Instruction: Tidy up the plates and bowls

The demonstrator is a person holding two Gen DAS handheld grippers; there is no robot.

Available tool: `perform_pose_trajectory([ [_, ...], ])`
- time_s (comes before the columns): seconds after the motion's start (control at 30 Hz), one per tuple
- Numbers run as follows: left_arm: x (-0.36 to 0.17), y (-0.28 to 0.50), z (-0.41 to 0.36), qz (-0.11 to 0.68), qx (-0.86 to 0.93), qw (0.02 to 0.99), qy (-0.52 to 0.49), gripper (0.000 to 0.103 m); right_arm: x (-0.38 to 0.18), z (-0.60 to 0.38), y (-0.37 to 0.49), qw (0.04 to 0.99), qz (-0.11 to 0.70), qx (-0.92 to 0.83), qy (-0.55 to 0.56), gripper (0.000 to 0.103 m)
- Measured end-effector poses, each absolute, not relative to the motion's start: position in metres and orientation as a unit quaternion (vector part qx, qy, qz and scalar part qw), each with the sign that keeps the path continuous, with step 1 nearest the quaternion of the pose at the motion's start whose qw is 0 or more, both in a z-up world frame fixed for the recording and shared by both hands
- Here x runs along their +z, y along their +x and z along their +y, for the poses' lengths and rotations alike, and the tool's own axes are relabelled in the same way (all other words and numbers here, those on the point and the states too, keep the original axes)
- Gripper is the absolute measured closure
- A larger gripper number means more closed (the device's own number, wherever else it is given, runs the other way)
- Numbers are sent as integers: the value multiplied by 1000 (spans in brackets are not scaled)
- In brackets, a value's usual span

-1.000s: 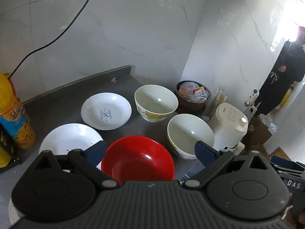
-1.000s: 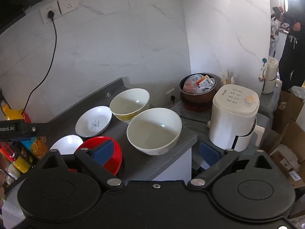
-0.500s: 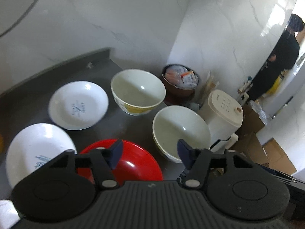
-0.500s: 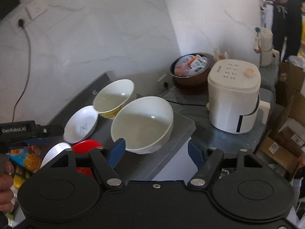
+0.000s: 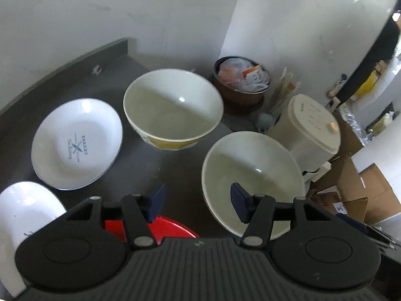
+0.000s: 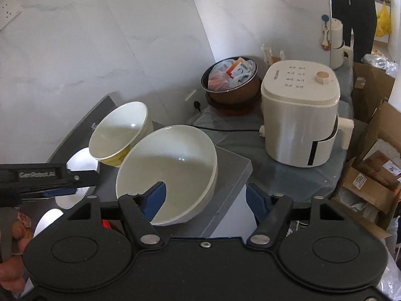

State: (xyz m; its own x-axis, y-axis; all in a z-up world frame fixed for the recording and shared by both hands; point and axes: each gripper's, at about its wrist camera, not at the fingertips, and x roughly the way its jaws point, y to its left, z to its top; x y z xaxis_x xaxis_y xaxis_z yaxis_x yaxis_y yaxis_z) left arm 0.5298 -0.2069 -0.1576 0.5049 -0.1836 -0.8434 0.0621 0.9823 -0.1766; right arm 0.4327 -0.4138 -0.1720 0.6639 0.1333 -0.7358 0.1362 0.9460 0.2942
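Note:
A plain white bowl [image 5: 250, 173] [image 6: 175, 165] stands at the counter's right end, with a yellow-patterned bowl [image 5: 173, 110] [image 6: 120, 135] behind it. A red bowl [image 5: 173, 228] is mostly hidden under my left gripper [image 5: 198, 203], which is open; its right finger hangs over the plain bowl's left rim. Two white plates [image 5: 77, 143] [image 5: 25, 205] lie to the left. My right gripper [image 6: 205, 200] is open, with the plain bowl's right rim between its fingers in the image. The left gripper [image 6: 47, 178] shows at the left edge of the right wrist view.
A white air fryer [image 6: 298, 115] and a brown pot [image 6: 230, 80] full of packets sit on a lower surface right of the counter edge [image 6: 235, 175]. Cardboard boxes [image 6: 376, 175] lie on the floor. A person [image 6: 353, 12] stands at the back right.
Both grippers have moved forward and closer to the plain white bowl. The fingers of both have narrowed somewhat but hold nothing. The dishes have not moved.

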Motion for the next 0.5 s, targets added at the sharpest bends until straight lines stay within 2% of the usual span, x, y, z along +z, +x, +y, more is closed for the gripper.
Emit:
perform_pose_trajectory([
  [0.17, -175, 551, -214, 508, -73, 857, -54, 55, -186, -408, 450, 889, 426, -6, 167, 39],
  [0.4, -193, 572, -224, 521, -77, 849, -46, 55, -208, -406, 466, 870, 454, -18, 190, 47],
  [0.5, -202, 577, -227, 529, -78, 844, -43, 55, -215, -405, 472, 862, 465, -20, 201, 56],
])
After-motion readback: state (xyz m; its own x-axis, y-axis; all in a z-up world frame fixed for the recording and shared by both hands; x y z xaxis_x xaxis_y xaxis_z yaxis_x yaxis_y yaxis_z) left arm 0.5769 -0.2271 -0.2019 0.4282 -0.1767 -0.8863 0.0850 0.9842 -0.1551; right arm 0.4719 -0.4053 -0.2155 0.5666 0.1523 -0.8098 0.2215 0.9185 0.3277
